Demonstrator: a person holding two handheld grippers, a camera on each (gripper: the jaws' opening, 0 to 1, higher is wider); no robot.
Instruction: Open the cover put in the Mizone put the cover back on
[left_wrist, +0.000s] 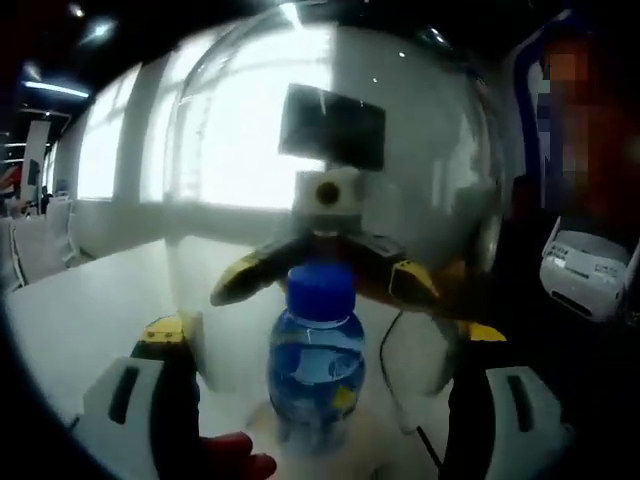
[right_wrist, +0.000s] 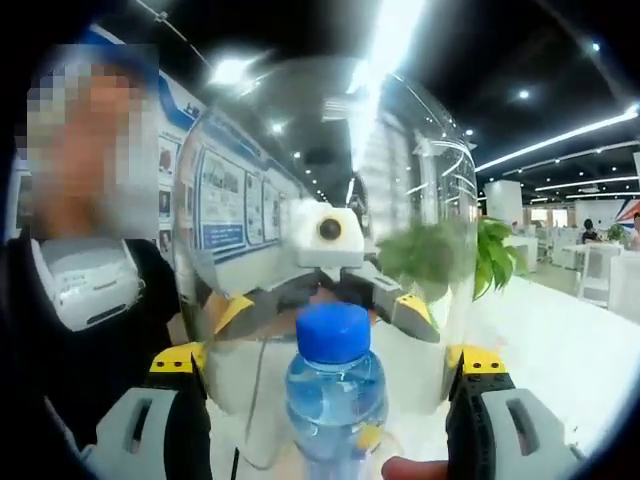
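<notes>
A clear dome cover (left_wrist: 330, 200) stands over a Mizone bottle (left_wrist: 316, 365) on a white tabletop (left_wrist: 70, 320). Both grippers face it from opposite sides, so each camera sees the other gripper through the curved plastic, warped by it.

Left gripper view: the left gripper (left_wrist: 315, 400) has its jaws spread wide, one on each side of the dome's base; whether the pads press the plastic cannot be told. The bottle stands upright between them with its blue cap (left_wrist: 321, 290) on. Its base is blurred and its label shows only blue and yellow patches, no legible writing. A fingertip (left_wrist: 235, 458) is cut off at the bottom edge.

Right gripper view: the right gripper (right_wrist: 330, 400) is likewise wide apart beside the dome (right_wrist: 320, 200), contact unclear. The bottle (right_wrist: 335, 400) is cut off below, cap (right_wrist: 334, 333) on. Wall posters (right_wrist: 225, 200) behind carry text too small to read. A green plant (right_wrist: 480, 255) shows partly through the plastic. A person (right_wrist: 90, 310) stands close by the tabletop.
</notes>
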